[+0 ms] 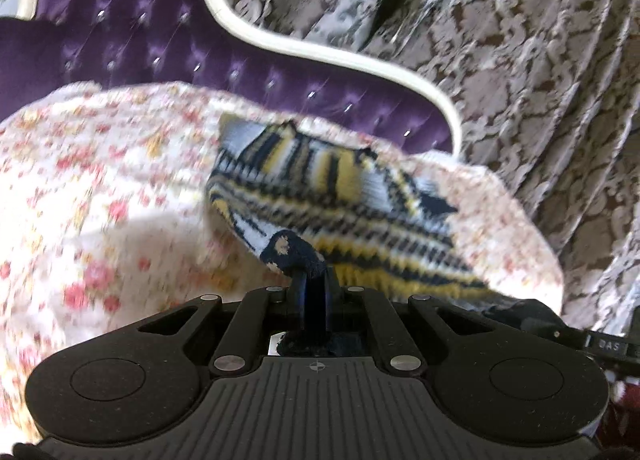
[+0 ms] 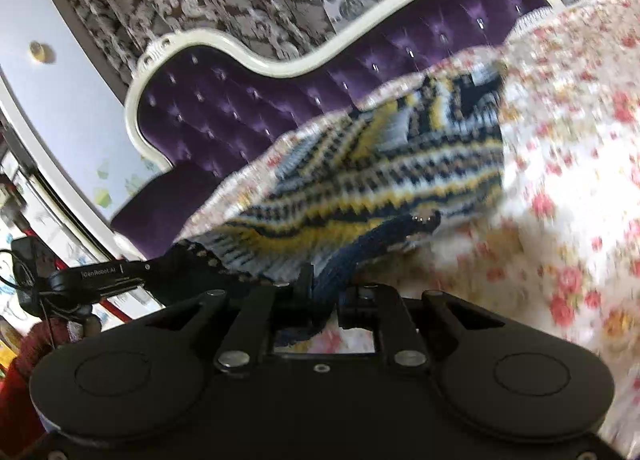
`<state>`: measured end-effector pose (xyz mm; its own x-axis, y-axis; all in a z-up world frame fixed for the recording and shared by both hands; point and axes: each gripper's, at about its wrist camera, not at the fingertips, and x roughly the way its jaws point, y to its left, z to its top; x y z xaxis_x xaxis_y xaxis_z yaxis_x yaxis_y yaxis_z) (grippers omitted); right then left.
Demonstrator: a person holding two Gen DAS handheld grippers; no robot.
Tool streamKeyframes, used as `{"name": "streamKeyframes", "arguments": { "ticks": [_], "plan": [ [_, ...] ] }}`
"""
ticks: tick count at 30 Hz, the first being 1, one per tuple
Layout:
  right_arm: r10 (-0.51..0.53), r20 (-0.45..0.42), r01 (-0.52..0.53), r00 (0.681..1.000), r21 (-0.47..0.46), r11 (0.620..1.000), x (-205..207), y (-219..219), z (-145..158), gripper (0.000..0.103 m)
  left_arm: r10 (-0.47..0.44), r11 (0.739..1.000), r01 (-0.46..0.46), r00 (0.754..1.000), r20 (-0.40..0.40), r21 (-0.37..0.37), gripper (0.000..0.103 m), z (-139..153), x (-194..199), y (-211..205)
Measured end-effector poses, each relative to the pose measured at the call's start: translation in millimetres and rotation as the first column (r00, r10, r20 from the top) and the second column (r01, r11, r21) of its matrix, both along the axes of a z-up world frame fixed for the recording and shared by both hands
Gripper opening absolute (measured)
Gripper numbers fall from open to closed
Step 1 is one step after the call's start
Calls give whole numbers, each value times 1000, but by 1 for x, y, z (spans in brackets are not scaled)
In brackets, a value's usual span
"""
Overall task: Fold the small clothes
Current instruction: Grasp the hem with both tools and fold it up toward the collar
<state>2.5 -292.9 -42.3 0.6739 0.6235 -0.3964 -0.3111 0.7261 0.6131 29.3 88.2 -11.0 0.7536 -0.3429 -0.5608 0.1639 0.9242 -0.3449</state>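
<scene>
Left wrist view: left gripper nearest the lens, its two fingers pressed together on the dark navy corner of the knitted garment. The corner bunches over the fingertips; some navy fabric also sits down between the fingers near the body.

Right wrist view: right gripper nearly closed, pinching a navy ribbed edge of the same knitted garment. The edge runs down between the fingers and hangs below them. At lower left of this view the left gripper shows side-on, holding the other navy corner.

Garment: striped zigzag knit in yellow, navy, pale blue and white. Near edge is raised between the two grippers; the far part lies on the floral bedspread, with a pale blue piece sticking up at its far end. Motion blur on cloth and bedspread in both views.

Beyond the bedspread: tufted purple headboard with a curved cream frame. Behind that, a patterned grey-brown curtain. In the right wrist view, a pale wall panel stands left of the headboard.
</scene>
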Motion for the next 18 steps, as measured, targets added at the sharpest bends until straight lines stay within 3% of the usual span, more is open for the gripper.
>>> {"name": "streamKeyframes", "arguments": {
  "ticks": [8,13,18],
  "plan": [
    [-11,82,10,997,18,1000,27,-11,39,19,-29,999,27,996,86,20,7,36,18,-9],
    [-23,129,22,991,5,1000,40,-12,51,10,-22,1000,21,993,115,7,7,41,30,-13],
    [-14,118,17,993,-24,1000,56,-12,46,11,-15,1000,12,993,116,28,7,38,42,-20]
  ]
}}
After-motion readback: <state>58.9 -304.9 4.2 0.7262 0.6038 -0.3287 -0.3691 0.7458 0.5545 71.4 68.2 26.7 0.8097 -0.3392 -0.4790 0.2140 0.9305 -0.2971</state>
